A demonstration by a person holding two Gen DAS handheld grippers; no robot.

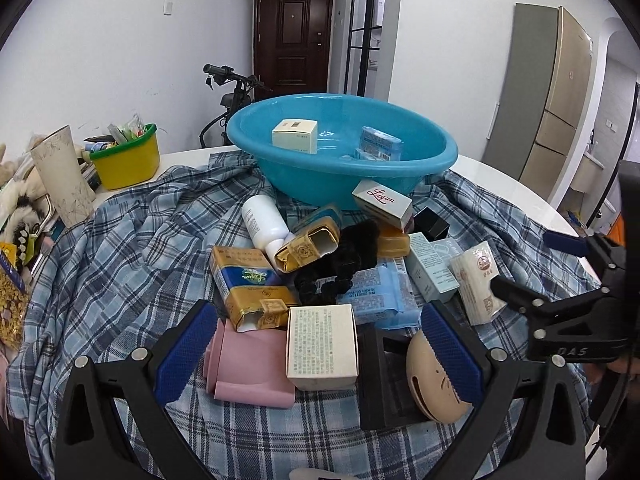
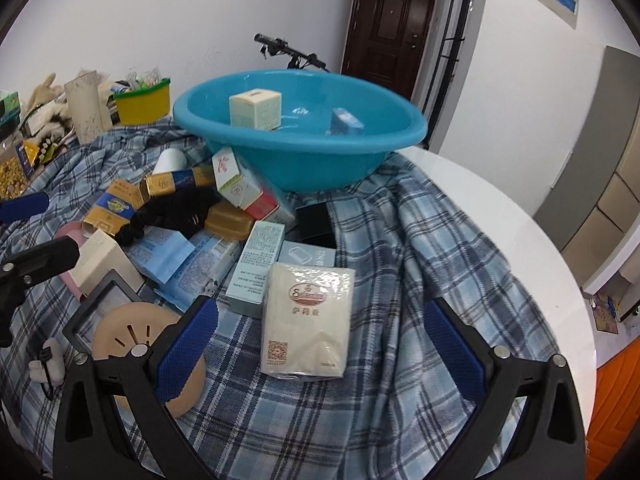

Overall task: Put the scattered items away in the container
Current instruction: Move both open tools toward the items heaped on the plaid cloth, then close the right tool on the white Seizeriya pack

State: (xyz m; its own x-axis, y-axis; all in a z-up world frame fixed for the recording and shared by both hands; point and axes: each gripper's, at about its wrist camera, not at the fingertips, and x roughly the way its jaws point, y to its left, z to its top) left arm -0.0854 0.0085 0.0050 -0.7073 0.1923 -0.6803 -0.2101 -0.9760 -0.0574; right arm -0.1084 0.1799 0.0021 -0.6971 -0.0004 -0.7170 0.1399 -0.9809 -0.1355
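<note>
**Both grippers wide over the pile, basin beyond**

At my far left stand a cup (image 1: 64,176) and a yellow tub (image 1: 127,160), off the plaid cloth (image 1: 132,240); my left gripper (image 1: 320,354) hangs with fingers spread wide, holding nothing; between its pads stands a white box (image 1: 322,346), upright, printed face toward me, with a pink case (image 1: 250,364) just left and a tan disc (image 1: 434,380) just right; behind, a gold pack (image 1: 250,286) lies with its long axis running away from me; the blue basin (image 1: 344,148) sits at the back with two boxes inside; rightward, my right gripper (image 2: 320,354) is equally wide and empty; a tissue pack (image 2: 308,320) lies flat between its fingers, long axis pointing away toward the basin, label upright to me.
</note>
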